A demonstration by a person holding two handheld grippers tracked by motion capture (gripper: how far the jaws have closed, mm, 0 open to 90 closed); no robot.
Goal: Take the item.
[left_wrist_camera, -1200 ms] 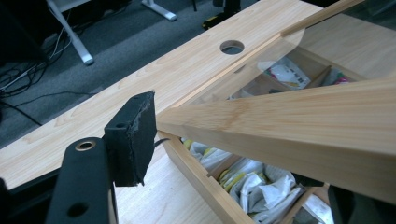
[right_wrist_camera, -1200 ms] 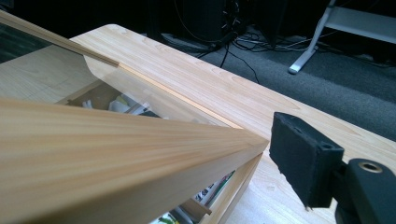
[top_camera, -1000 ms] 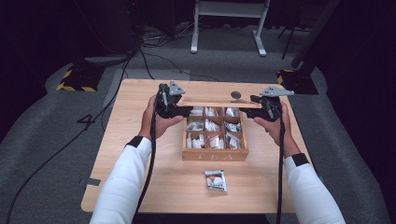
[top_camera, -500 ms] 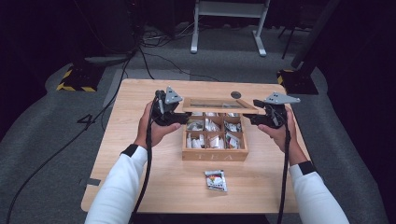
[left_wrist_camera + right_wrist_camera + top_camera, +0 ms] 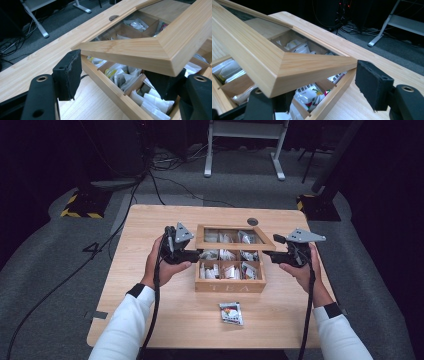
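A wooden tea box (image 5: 230, 286) marked TEA stands mid-table, its compartments full of tea bags (image 5: 125, 75). Its hinged, glass-paned lid (image 5: 230, 227) hangs partly lowered over the back rows. My left gripper (image 5: 197, 254) is at the lid's front left corner and its jaws have just been opening. The lid (image 5: 150, 50) passes between them, and the outer pad (image 5: 67, 72) stands beside its tip. My right gripper (image 5: 267, 254) is at the opposite corner. There the lid (image 5: 287, 65) covers one jaw, and the other pad (image 5: 374, 85) stands clear of the wood.
A single tea bag packet (image 5: 231, 313) lies on the table (image 5: 150, 225) in front of the box. A round cable hole (image 5: 253, 221) sits behind the box. Cables and a white stand's legs (image 5: 245, 150) are on the floor beyond the table.
Both hands have come toward the person and slightly down. The lid has swung down with them from nearly upright to partly lowered over the box.
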